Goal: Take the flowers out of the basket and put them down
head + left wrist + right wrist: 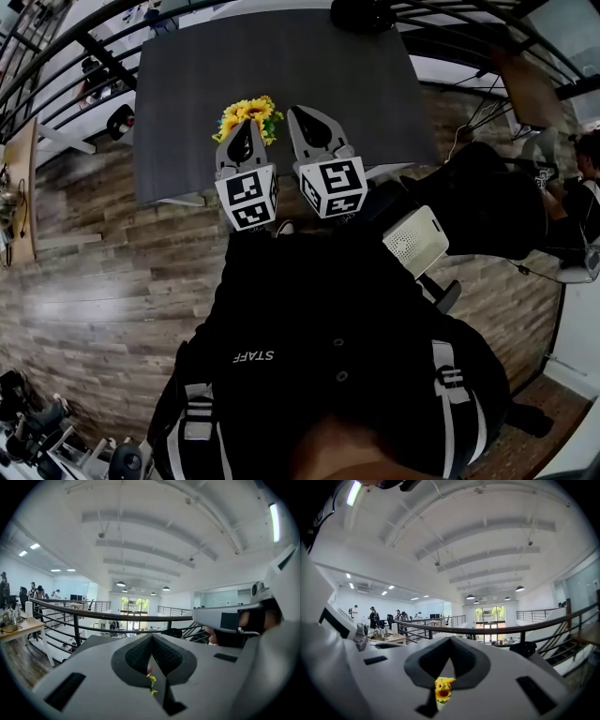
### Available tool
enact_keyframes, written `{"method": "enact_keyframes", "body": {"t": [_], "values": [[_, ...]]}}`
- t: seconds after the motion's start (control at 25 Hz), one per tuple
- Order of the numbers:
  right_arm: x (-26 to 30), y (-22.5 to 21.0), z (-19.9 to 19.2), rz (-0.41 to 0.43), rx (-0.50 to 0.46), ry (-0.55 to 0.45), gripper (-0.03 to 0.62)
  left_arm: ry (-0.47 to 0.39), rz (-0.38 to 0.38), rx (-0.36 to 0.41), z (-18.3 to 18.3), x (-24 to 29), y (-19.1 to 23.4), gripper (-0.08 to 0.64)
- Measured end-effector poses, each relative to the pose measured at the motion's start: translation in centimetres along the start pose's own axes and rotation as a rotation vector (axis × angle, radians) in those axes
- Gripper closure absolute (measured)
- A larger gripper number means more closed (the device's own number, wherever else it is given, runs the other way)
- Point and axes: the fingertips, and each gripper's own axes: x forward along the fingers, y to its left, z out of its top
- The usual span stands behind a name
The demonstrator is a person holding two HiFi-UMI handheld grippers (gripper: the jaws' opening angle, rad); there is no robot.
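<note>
A bunch of yellow flowers (251,112) with green leaves lies on the dark table (281,66) near its front edge; no basket shows. My left gripper (242,128) is shut, and its tip reaches the bunch's near side. My right gripper (303,113) is shut just right of the bunch, apart from it. In the left gripper view the jaws (151,637) meet, and a tiny yellow sprig (151,682) shows in the slit below them; I cannot tell if it is pinched. In the right gripper view the jaws (450,639) meet too, with a sunflower (443,689) seen through the slit.
The table stands by a black railing (56,66) on a wooden floor (103,281). A person in black (487,202) sits at the right, next to a white box (415,239). The far half of the table is bare. Desks and people (375,618) stand far off.
</note>
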Motion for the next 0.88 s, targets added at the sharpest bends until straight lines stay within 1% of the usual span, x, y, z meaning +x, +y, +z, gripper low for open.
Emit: {"method": "enact_keyframes", "body": {"t": [0.24,0.44,0.88], "values": [[0.0,0.2,0.3,0.002,-0.010,-0.010,0.580,0.008,-0.002,0.013,-0.3,0.0,0.0,0.557],[0.4,-0.1,0.5,-0.002,-0.005,-0.021,0.580,-0.004,0.004,0.026,0.1,0.3,0.2,0.558],[0.0,-1.0,0.3,-0.019,-0.001,-0.015,0.580,0.007,0.000,0.026,-0.3,0.3,-0.4,0.558]]}}
